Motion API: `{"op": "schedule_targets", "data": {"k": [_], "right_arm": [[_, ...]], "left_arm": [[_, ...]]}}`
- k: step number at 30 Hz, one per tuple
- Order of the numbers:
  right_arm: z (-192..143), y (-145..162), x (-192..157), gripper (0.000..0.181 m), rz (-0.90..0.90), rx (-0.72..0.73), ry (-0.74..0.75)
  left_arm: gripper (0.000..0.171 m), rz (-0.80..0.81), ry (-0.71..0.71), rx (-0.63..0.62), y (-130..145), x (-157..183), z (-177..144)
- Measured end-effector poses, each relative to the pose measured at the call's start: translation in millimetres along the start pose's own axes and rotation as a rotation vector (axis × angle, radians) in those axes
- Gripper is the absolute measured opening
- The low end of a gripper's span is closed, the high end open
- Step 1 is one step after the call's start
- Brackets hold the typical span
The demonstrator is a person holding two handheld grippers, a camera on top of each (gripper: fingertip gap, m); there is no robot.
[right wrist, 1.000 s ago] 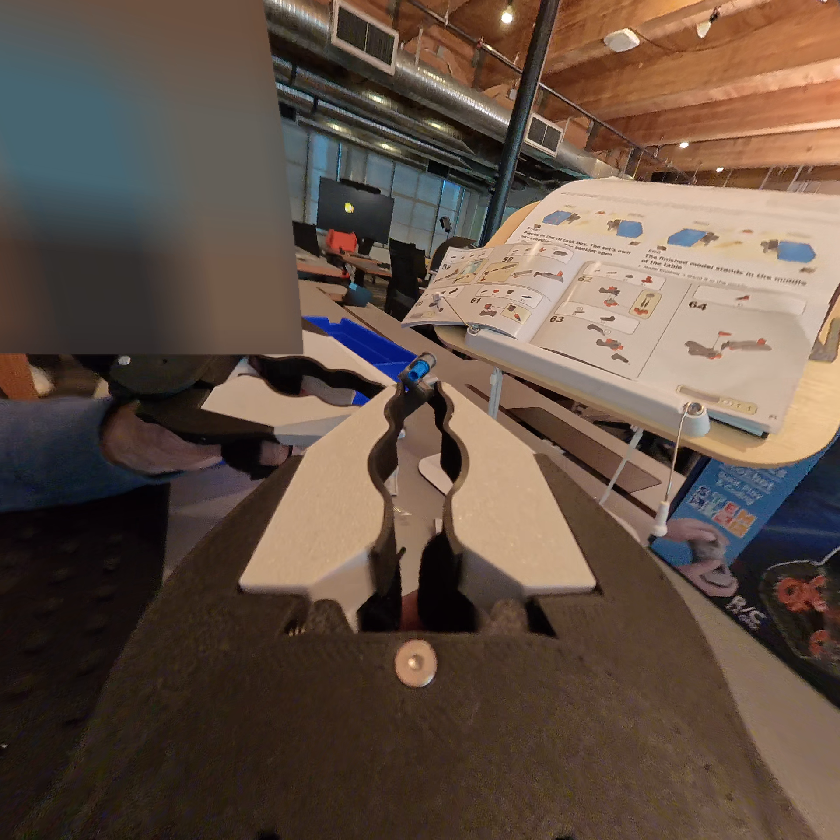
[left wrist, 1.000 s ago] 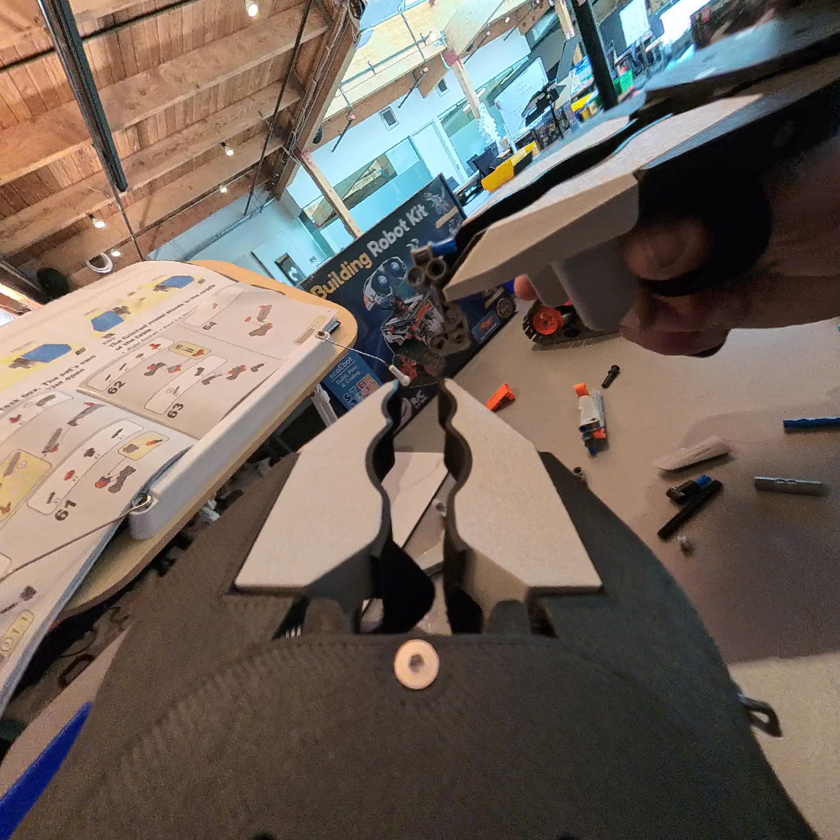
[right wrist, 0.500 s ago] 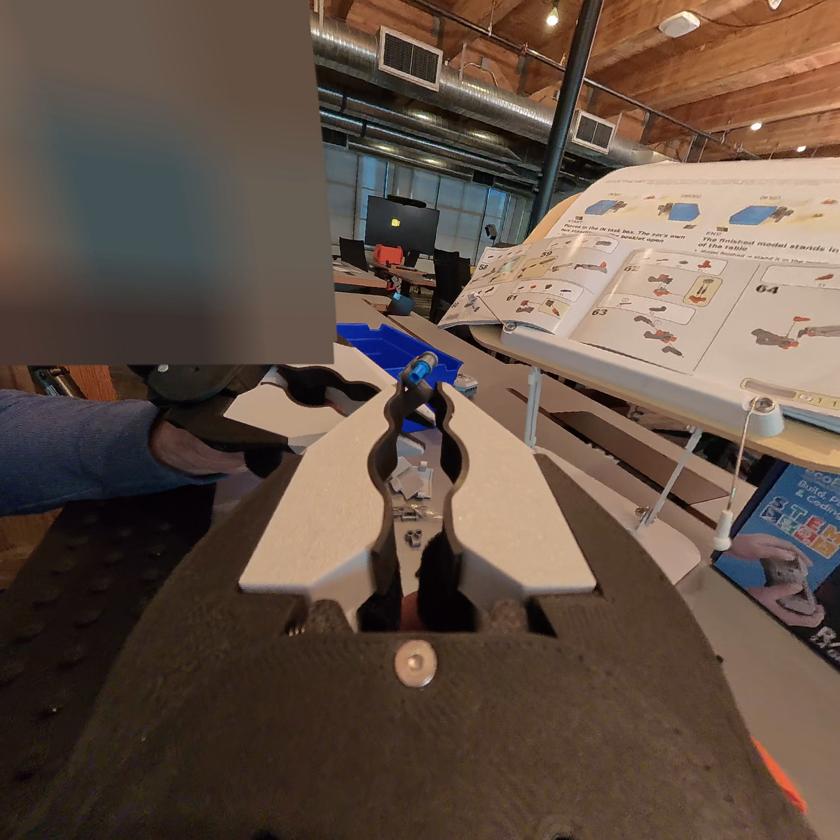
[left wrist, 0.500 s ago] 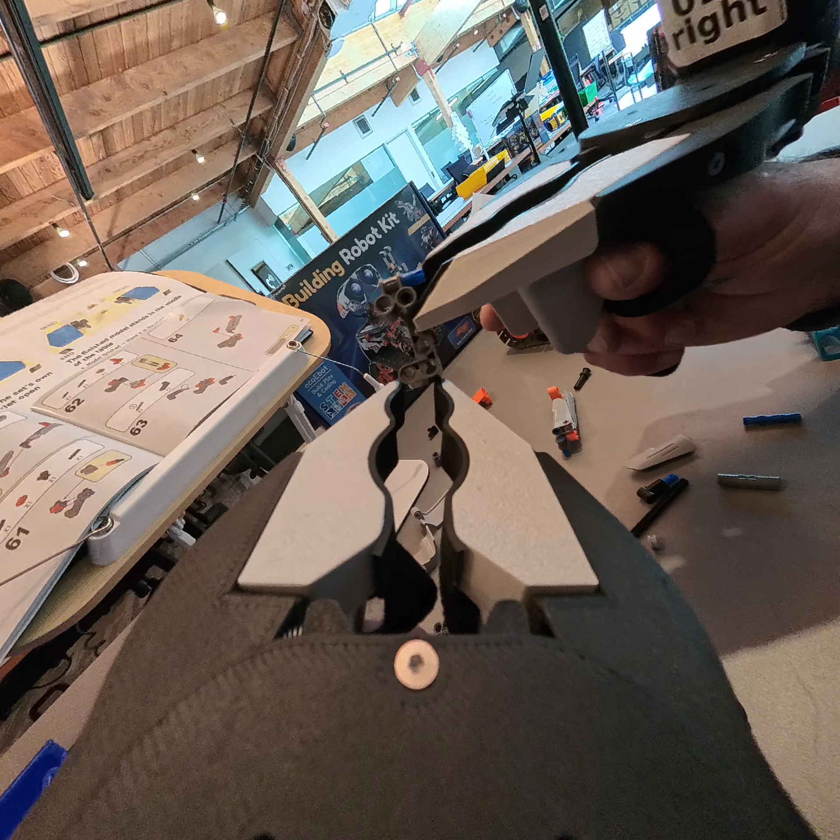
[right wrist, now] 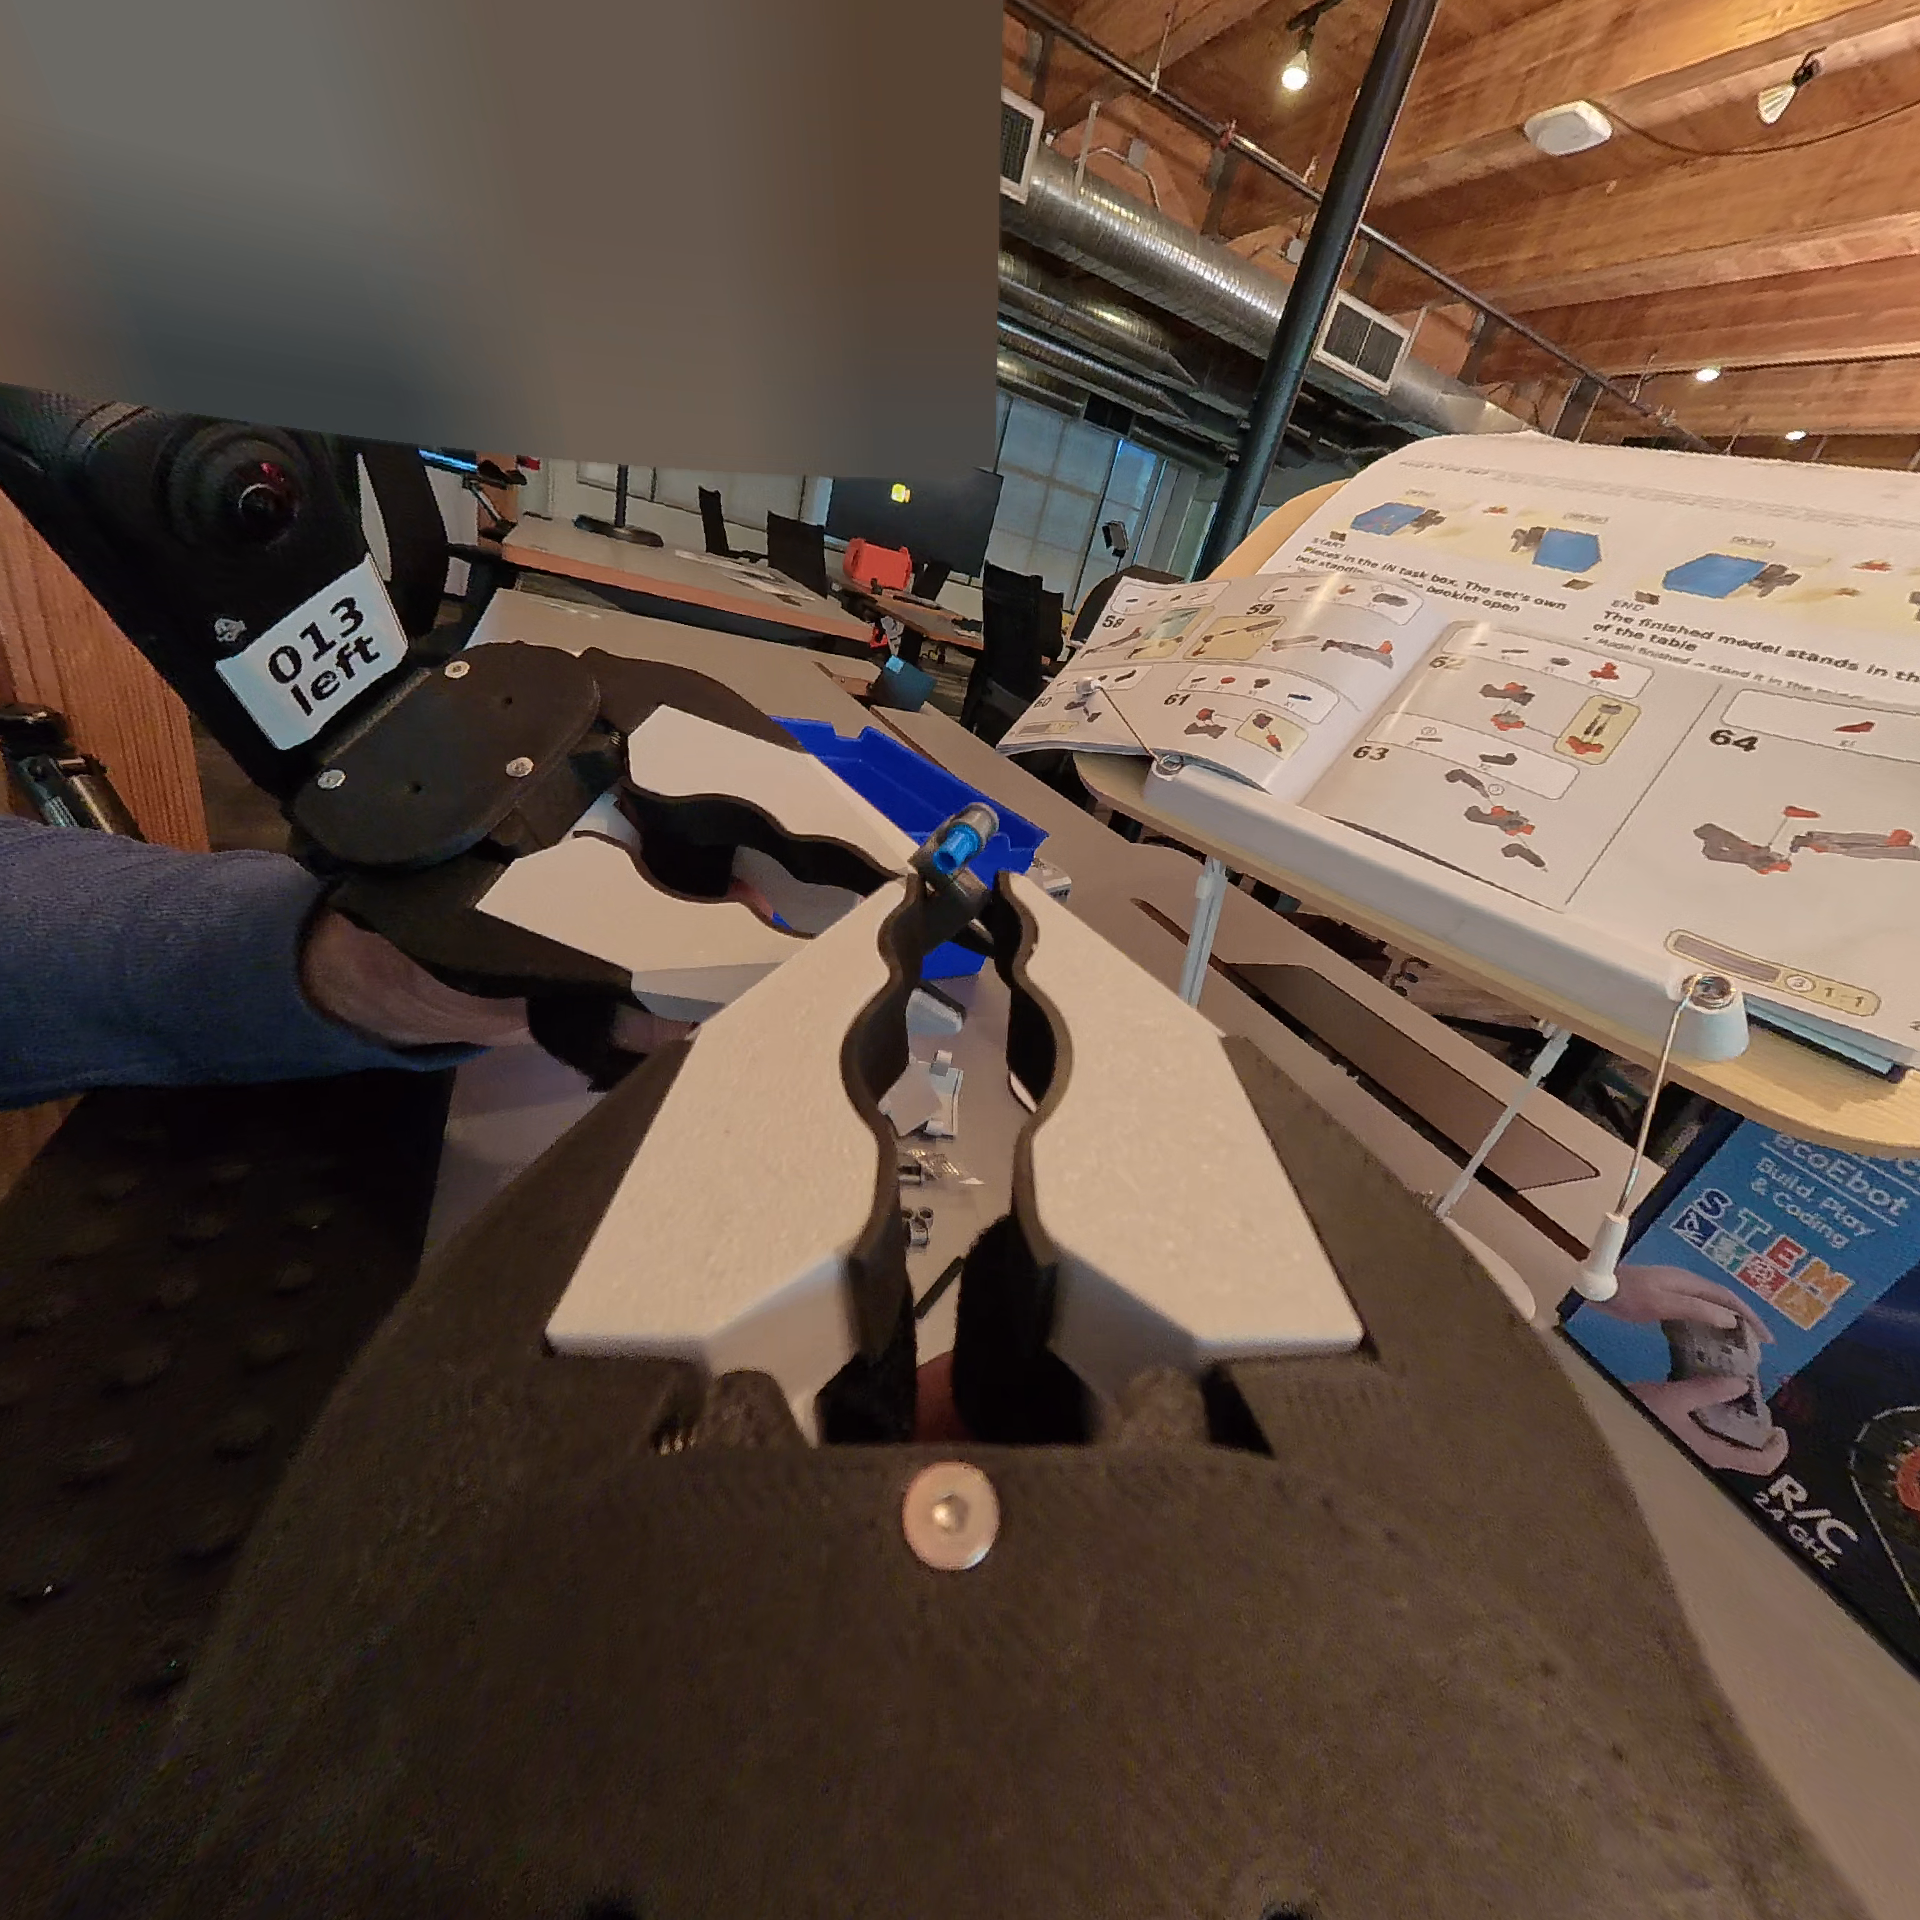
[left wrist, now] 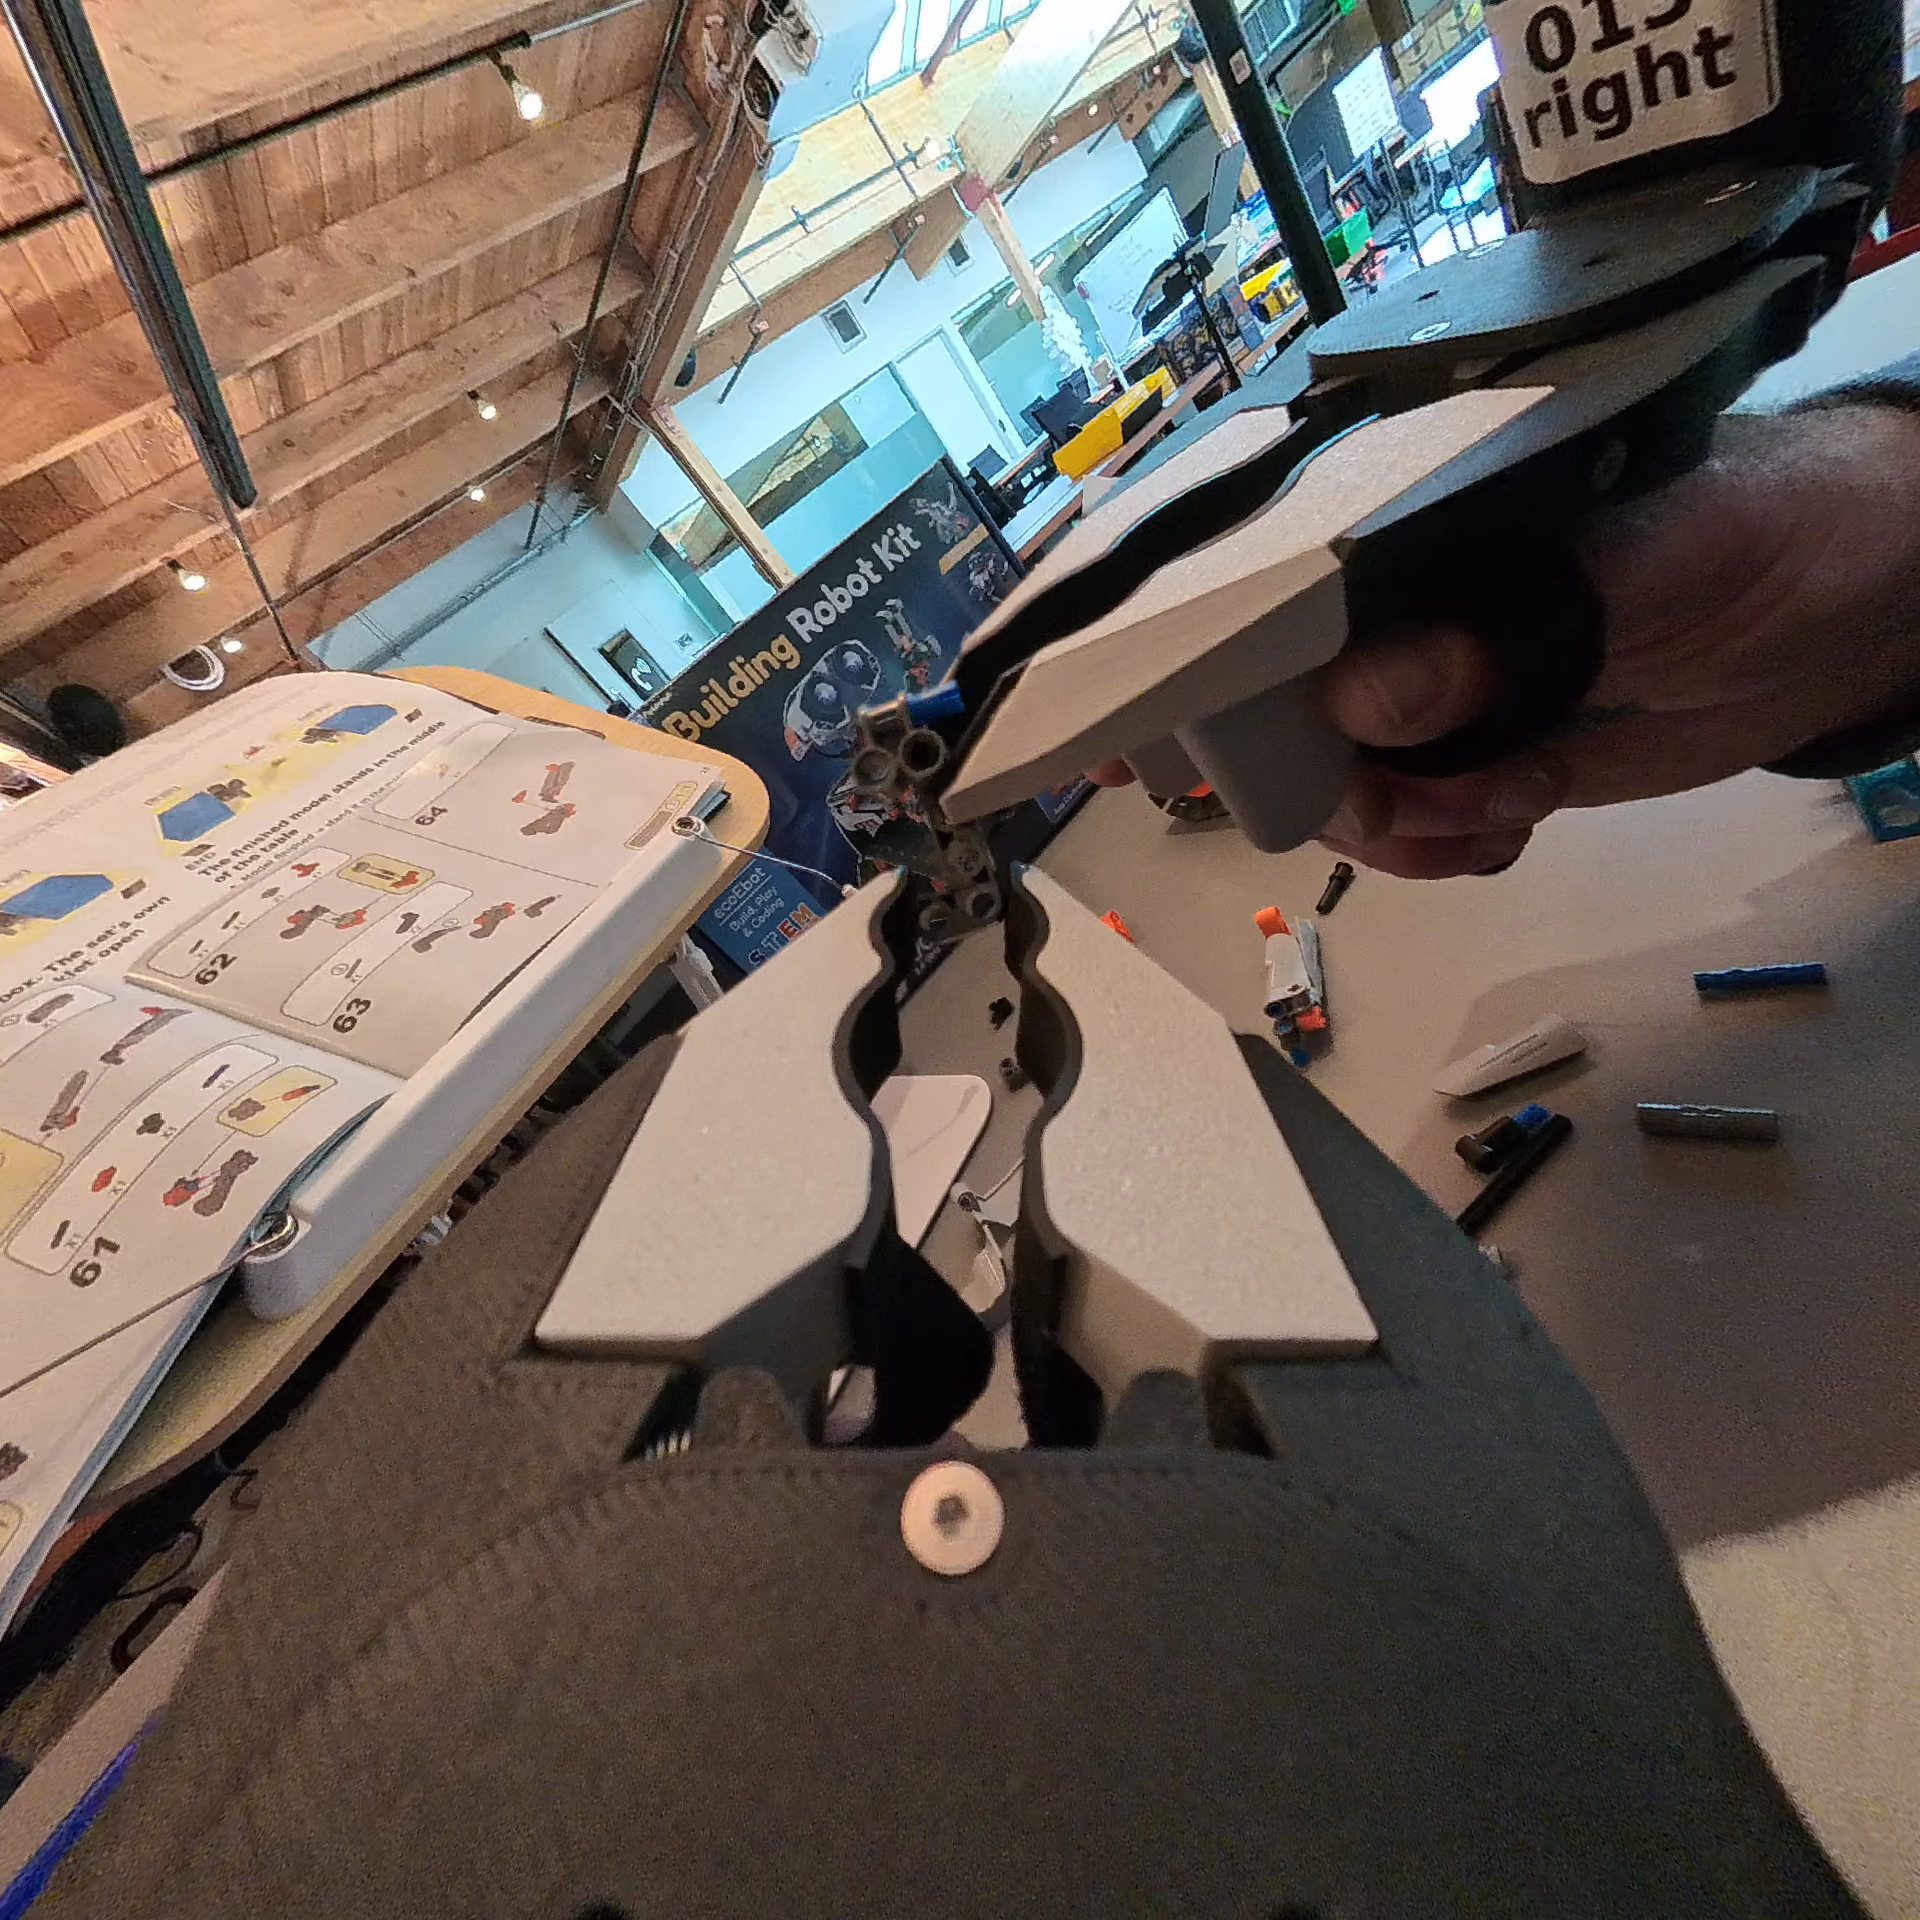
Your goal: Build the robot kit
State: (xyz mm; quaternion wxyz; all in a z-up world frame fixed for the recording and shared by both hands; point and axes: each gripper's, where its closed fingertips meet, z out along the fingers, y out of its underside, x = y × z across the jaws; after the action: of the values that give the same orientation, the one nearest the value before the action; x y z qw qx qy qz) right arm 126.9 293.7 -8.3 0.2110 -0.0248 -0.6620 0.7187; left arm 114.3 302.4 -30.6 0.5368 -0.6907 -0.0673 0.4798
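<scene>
Two handheld grippers meet over a grey table (left wrist: 1714,1299) strewn with small building parts.

At 9 o'clock an open instruction booklet (left wrist: 312,935) rests on its stand. The right gripper (right wrist: 951,883), nearly closed, pinches a grey beam assembly (left wrist: 914,800) with a blue pin (right wrist: 961,836); the left gripper (left wrist: 951,899), slightly parted, brackets its lower end, contact unclear.

Two close wrist views, facing each other (low angle), sharing instruction booklet (left wrist: 343,914)
</scene>
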Motion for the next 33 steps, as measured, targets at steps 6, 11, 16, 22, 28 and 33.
{"op": "schedule_targets", "data": {"k": [6,11,16,22,28,33], "right_arm": [[-1,1,2,0.011,-0.035,-0.034,0.003],[-3,-1,7,0.017,-0.07,-0.052,0.021],[-3,-2,6,0.023,-0.102,-0.076,0.018],[0,2,7,0.009,-0.174,-0.138,0.06],[-2,2,15,0.004,-0.167,-0.164,0.1],[-4,5,14,0.028,0.017,-0.189,0.02]], "left_arm": [[0.014,0.019,-0.014,-0.026,4,-3,1],[0.014,-0.005,-0.03,-0.046,10,-10,1],[0.014,0.05,-0.034,-0.081,14,-7,3],[0.014,0.112,-0.039,-0.127,19,-3,6],[0.014,0.133,-0.047,-0.13,19,-3,7],[0.014,0.177,-0.049,-0.127,18,-1,8]]}}
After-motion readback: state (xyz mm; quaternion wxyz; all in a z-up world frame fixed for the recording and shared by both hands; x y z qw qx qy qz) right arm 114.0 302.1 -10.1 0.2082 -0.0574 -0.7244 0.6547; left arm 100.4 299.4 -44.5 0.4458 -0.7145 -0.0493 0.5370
